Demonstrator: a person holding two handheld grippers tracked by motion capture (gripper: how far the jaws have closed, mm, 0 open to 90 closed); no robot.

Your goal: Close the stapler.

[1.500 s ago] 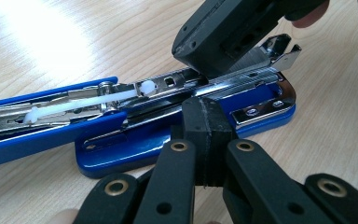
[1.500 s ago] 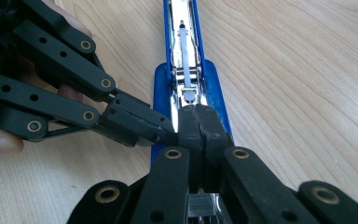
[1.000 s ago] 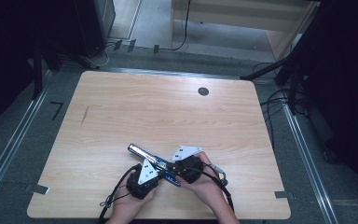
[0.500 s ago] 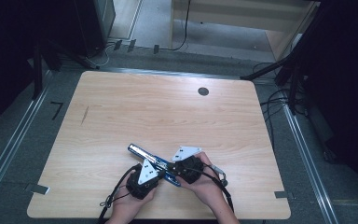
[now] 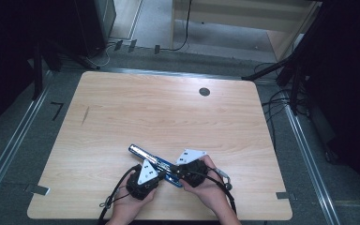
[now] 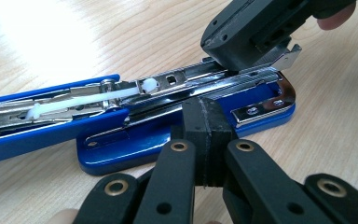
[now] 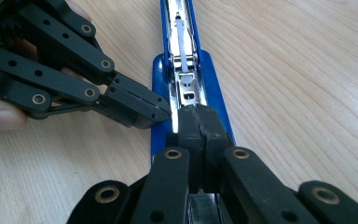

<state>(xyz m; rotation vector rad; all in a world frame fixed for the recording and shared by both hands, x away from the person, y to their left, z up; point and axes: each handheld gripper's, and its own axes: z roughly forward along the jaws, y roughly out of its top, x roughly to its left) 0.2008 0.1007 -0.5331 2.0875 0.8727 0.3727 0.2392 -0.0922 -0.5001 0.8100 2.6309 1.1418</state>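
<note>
Left gripper [image 6: 205, 140]: jaws pressed together, tips touching side of blue stapler [image 6: 135, 135], lying opened on wooden table [image 5: 168, 112]. Right gripper [image 7: 198, 126]: jaws together, tips on stapler's metal magazine [image 7: 186, 88]; opened top arm extends beyond.

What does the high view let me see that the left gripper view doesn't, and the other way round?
The high view takes in the whole wooden table, its dark round hole, the floor cables and both hands. The left gripper view gives close detail: the opened blue stapler with its white pusher in the shiny magazine, and the left tongs shut against its base. Both show the stapler lying open and the right tongs over its front end.
</note>
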